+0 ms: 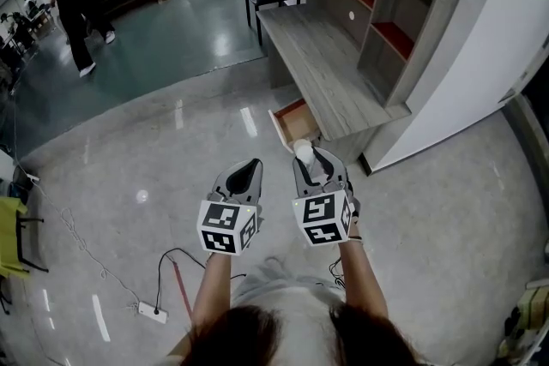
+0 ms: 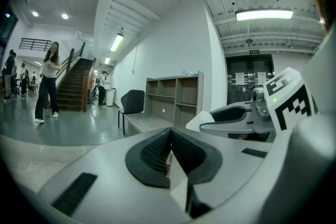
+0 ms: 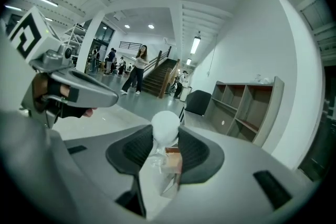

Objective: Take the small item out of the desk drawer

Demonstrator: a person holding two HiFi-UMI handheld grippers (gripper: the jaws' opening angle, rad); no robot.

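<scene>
White and round, the small item [image 3: 165,124] sits clamped in the right gripper [image 1: 313,159], held clear in front of the desk [image 1: 322,69] so it's out of the open drawer [image 1: 290,123]. The left gripper [image 1: 250,169] is beside it, jaws together on nothing, apparently not needed.

My left gripper [image 1: 250,165] and right gripper [image 1: 312,157] are light grey moulded shells. Black ribbed pads [image 2: 155,152] line their jaws, and the casing has dark slots [image 2: 73,191]. Each carries a white cube printed with black square markers: the left cube [image 1: 227,227] and right cube [image 1: 323,219], lower centre of the head view. At the bottom edge I see a pale grey top [image 1: 287,291].
</scene>
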